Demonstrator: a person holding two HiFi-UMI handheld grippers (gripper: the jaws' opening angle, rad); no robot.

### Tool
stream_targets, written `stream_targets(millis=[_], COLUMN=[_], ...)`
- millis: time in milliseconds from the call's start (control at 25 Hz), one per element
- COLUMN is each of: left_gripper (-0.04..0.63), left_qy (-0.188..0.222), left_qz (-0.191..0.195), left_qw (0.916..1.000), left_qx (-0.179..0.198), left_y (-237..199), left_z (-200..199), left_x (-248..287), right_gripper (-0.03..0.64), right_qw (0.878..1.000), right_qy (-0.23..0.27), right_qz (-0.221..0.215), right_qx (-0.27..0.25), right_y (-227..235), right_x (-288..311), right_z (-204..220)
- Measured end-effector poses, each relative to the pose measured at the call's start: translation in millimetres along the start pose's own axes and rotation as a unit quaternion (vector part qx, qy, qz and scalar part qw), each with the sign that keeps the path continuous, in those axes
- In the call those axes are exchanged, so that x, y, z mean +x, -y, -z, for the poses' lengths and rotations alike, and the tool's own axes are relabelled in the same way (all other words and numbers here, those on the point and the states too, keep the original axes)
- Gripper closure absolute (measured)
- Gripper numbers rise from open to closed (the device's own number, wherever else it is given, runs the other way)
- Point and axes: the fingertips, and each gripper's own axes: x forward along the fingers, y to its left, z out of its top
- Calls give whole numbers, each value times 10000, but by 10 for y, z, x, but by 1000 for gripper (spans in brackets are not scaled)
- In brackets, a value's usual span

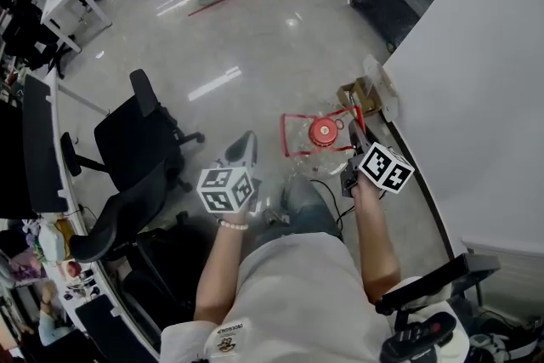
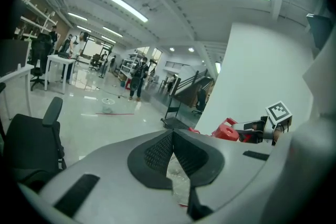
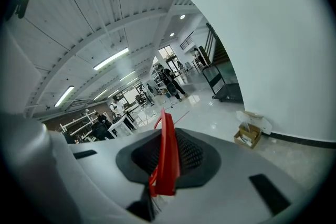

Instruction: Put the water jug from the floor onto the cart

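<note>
In the head view the water jug (image 1: 324, 132) hangs mid-frame with the cart (image 1: 380, 0) well apart at upper right, in the left gripper view my left hand-held gripper (image 2: 172, 134) is closed on nothing, and in the right gripper view my right hand-held gripper (image 3: 164, 136) clamps the jug's red handle (image 3: 168, 157), so I judge this the carry, which next calls for reaching the cart and lowering the jug onto its deck.

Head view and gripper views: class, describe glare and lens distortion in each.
Head view: bright glare streaks on the floor. Left gripper view: fisheye bends the ceiling lights; corners go black. Right gripper view: same curving; the red handle looks oversized.
</note>
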Motion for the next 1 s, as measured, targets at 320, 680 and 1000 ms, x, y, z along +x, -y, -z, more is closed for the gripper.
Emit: stream_targets(millis=[320,680,1000], left_gripper=[594,594,594], left_qy=[-102,-109,-1], left_qz=[86,297,435], left_qw=[9999,9989,9982], left_qx=[106,333,418], left_y=[-347,-436,-255], left_z=[-332,-1136,-1669], left_x=[876,2521,3555], right_gripper=[563,563,563], right_qw=[9996,9995,9997], right_qy=[-254,-210,-20], right_qz=[6,-45,-104], right_qx=[101,213,217], right_y=[148,489,812], right_x=[956,2011,2695], right_z=[-146,-941,-1727])
